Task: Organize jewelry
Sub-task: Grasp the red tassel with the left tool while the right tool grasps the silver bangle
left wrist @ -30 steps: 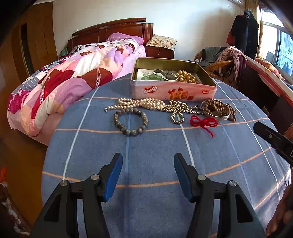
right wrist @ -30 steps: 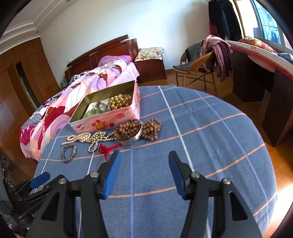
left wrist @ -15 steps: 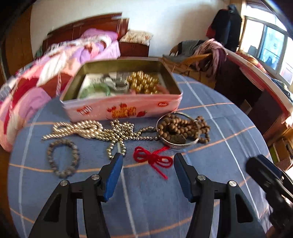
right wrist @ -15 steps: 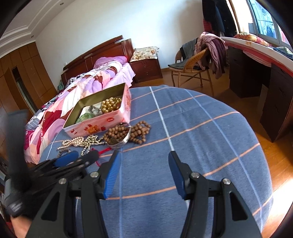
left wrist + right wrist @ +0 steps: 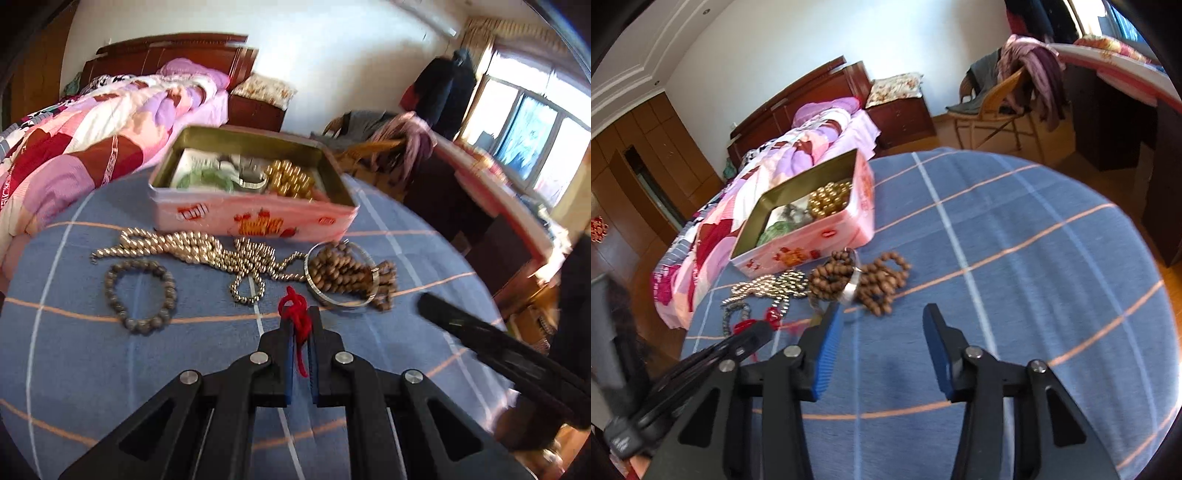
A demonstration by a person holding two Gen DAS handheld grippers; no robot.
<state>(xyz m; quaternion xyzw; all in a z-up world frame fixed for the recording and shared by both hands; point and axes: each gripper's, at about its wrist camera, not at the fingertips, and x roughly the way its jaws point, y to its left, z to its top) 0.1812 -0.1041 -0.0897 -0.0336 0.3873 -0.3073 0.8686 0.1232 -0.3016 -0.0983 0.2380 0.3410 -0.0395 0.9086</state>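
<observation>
Jewelry is mostly lying loose on the blue checked cloth of the desk, right in front of the pink rectangular tin box sitting at 12 o'clock. The left gripper is pinching the knotted red string bracelet between its blue pads, fully clamped, with a tail of string hanging down between the jaws. So the step in hand looks like carrying that piece to the tin. I'd be lifting straight up first, since the silver bead necklace and the metal bangle ringing the brown wooden beads are lying just beside it at 12 and 1 o'clock and could snag. The right gripper is closing with nothing between its jaws, aiming toward the wooden beads at 11 o'clock.
</observation>
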